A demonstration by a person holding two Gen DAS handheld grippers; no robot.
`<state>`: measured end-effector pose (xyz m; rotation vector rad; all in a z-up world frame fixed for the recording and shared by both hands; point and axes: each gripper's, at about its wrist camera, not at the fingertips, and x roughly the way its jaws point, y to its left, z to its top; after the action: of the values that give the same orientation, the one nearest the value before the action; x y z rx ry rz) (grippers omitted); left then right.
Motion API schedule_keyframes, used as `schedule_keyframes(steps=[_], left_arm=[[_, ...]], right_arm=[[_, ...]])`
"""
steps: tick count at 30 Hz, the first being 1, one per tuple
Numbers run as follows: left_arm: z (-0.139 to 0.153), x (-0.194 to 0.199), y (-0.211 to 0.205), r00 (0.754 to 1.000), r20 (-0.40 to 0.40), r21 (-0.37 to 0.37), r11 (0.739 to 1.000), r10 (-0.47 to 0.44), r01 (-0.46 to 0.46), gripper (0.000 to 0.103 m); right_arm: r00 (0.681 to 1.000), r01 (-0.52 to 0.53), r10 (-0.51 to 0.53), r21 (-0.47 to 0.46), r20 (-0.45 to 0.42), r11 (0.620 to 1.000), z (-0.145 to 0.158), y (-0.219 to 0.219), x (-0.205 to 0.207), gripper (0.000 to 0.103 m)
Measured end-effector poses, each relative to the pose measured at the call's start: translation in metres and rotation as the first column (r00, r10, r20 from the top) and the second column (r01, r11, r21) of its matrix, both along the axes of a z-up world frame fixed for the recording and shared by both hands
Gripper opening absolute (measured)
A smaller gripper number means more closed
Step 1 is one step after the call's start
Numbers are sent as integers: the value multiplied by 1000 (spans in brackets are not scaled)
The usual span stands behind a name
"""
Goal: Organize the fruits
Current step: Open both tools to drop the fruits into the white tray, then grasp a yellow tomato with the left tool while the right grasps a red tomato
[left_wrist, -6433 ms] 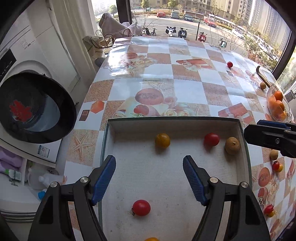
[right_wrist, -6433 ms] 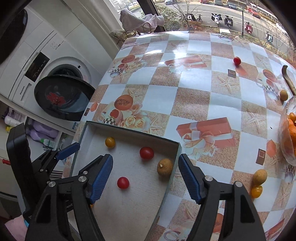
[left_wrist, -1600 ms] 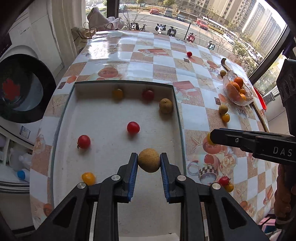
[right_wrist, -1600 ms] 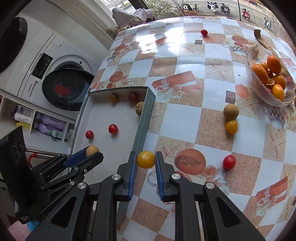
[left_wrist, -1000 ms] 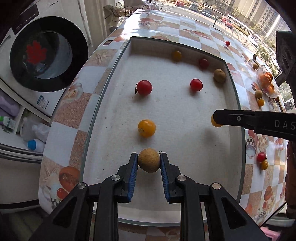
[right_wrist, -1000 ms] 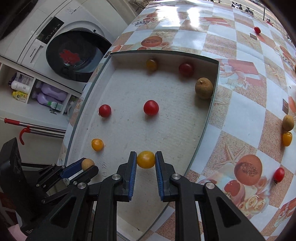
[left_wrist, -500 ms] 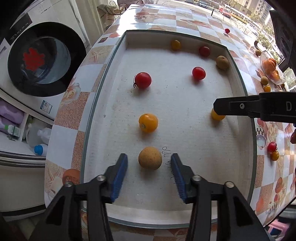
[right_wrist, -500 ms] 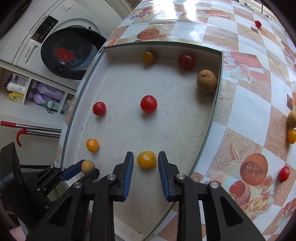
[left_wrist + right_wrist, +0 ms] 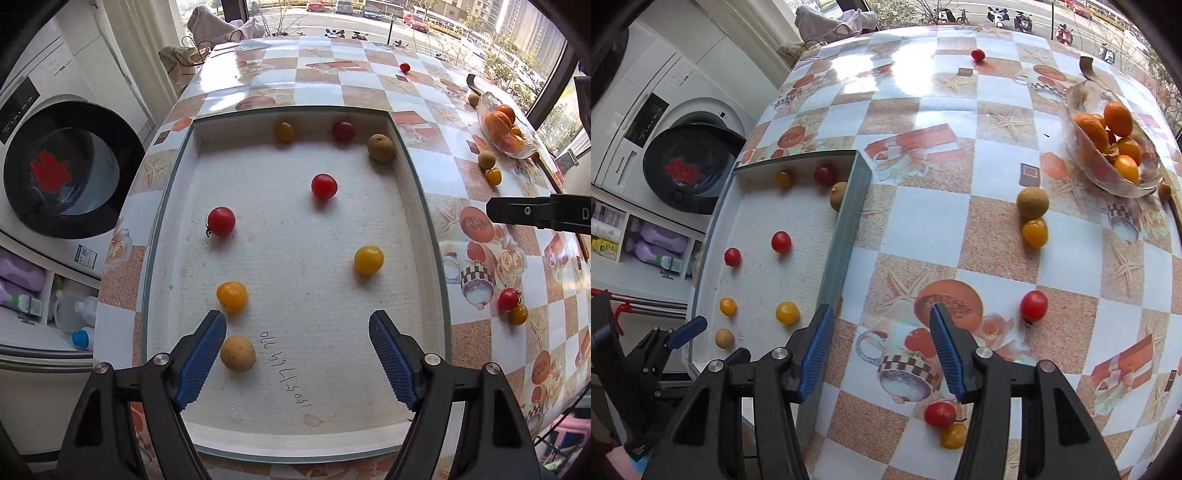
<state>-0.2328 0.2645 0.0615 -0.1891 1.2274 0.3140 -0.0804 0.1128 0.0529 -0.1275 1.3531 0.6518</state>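
A white tray holds several small fruits: red tomatoes, yellow tomatoes and brown longans. My left gripper is open and empty over the tray's near end. A brown longan lies on the tray beside its left finger. A yellow tomato lies free toward the tray's right wall. My right gripper is open and empty above the tablecloth, right of the tray wall. A red tomato lies on the cloth to its right. A red tomato and a yellow one lie near below it.
A glass bowl of oranges stands at the far right. A longan and a yellow tomato lie in front of it. A lone red tomato sits at the far end. A washing machine stands left of the table.
Both grippers let go: the longan and the yellow tomato now lie free in the tray. The left gripper has opened wide and drawn back. The right gripper has opened and swung right, over the tablecloth.
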Motion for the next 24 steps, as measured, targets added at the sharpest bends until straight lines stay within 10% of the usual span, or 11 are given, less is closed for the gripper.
schedule_keyframes(steps=[13,24], left_arm=[[15,25,-109,989,46,-132,981,-140,144,80],[-28,44,-151,998,-54,-262,964,39,-52,80]], right_arm=[[997,77,-77,-103,10,992,-26,-65,23,58],[999,-42,44,-90,17,995,-33,-54,33,58]])
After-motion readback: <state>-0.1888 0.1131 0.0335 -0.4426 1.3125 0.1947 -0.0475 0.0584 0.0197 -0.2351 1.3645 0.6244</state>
